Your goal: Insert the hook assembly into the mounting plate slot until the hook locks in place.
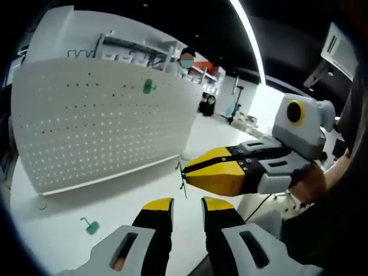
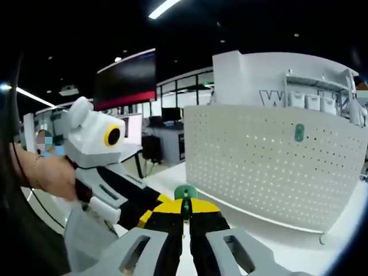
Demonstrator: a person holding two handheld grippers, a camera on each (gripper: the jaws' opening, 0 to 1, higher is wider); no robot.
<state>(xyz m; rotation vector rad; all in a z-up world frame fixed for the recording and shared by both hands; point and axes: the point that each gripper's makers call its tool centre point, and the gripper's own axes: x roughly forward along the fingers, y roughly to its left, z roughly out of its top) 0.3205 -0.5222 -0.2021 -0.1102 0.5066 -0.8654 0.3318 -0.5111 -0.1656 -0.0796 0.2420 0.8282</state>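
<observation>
A white pegboard mounting plate (image 1: 98, 129) (image 2: 270, 161) stands upright on the white table. One green hook (image 1: 149, 87) (image 2: 299, 132) sits high on its face. My right gripper (image 2: 185, 211) is shut on a second green hook assembly (image 2: 185, 192), held in the air before the plate. In the left gripper view the right gripper (image 1: 187, 172) comes in from the right, with the hook's thin wire (image 1: 183, 181) sticking out of its tip. My left gripper (image 1: 187, 206) is open just below it, nothing between its fingers. A third green hook (image 1: 90, 226) lies on the table.
The white table (image 1: 52, 241) reaches in front of the plate. A person's hand (image 2: 54, 175) holds the left gripper. Shelving (image 1: 138, 49) and desks (image 2: 167, 135) stand far behind, and a person (image 1: 187, 60) is behind the plate.
</observation>
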